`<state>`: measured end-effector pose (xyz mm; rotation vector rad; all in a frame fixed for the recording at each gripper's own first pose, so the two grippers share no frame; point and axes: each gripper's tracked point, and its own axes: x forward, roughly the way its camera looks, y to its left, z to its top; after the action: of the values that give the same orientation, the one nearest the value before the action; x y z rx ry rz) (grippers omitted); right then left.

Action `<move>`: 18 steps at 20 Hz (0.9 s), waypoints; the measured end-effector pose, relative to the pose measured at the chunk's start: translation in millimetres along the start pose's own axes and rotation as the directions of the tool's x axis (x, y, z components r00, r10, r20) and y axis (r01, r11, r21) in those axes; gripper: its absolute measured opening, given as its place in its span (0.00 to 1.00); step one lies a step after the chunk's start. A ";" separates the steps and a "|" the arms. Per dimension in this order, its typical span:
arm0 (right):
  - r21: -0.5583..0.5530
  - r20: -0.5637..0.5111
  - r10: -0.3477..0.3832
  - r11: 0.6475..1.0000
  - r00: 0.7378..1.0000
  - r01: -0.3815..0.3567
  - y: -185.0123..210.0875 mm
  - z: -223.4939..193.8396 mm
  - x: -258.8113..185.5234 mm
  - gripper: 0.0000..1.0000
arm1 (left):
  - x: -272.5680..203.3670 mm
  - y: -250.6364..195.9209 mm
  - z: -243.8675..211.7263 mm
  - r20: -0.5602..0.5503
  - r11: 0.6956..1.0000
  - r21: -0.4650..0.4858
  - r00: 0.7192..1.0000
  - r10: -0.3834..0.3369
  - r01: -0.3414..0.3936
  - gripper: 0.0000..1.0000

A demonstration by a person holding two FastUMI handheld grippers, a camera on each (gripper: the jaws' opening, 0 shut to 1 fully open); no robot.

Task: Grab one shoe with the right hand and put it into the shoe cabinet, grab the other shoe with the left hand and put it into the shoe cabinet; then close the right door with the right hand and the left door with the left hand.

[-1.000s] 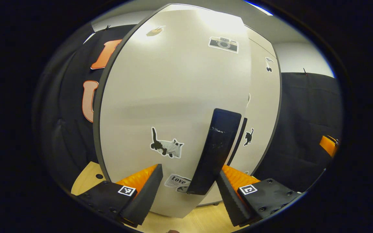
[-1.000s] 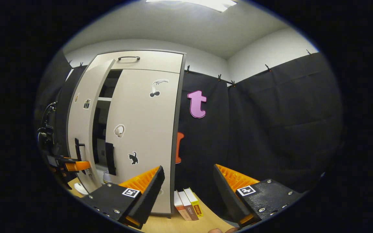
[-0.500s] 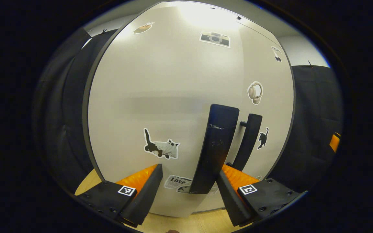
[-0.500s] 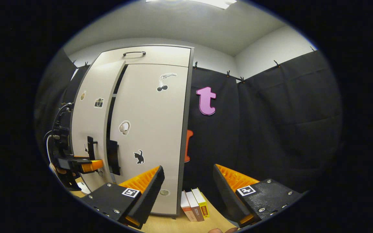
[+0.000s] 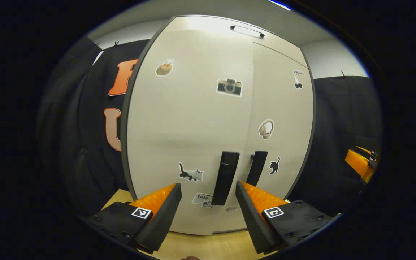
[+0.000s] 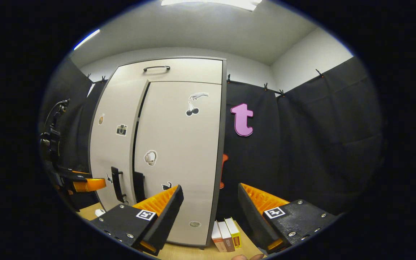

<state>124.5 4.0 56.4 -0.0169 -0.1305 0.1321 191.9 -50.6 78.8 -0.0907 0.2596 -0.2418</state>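
The shoe cabinet (image 5: 193,119) stands in front of me with its pale left door (image 5: 186,137) and right door (image 5: 280,108) both flat against the front, so its inside is hidden. In the left gripper view my left gripper (image 5: 208,189) is open and a short way back from the black left handle (image 5: 225,177), touching nothing. The right handle (image 5: 256,168) is just beside it. In the right gripper view my right gripper (image 6: 209,191) is open and empty, off to the cabinet's (image 6: 179,151) right side. The left gripper (image 6: 85,184) hovers before the handles there.
Three books (image 6: 226,231) stand on the wooden floor (image 6: 193,252) at the cabinet's right foot. Black cloth walls close in on both sides. A drawer-like top panel with a dark handle (image 6: 156,67) sits above the doors. Part of the right gripper (image 5: 359,164) shows at the far right.
The left door has swung from ajar to flat against the cabinet. My left gripper has drawn back from its handle. The right gripper has stayed open and has hardly moved.
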 end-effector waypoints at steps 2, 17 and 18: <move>-0.001 0.011 0.007 1.000 1.000 -0.007 0.9 12.1 -4.8 0.93 | -26.4 16.3 27.4 0.034 1.000 0.018 0.999 0.022 -0.023 0.97; 0.039 0.073 0.038 0.998 0.997 -0.040 1.7 60.0 -35.2 0.93 | -192.3 140.6 121.5 0.248 0.951 0.076 0.930 0.272 -0.299 0.96; 0.040 0.072 0.043 0.998 0.996 -0.046 2.6 60.1 -35.9 0.93 | -197.3 142.0 121.4 0.250 0.950 0.073 0.928 0.276 -0.303 0.96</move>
<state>81.1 2.3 111.2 0.0263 -0.1987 0.1800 70.9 142.7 226.6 0.0297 0.0192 0.0511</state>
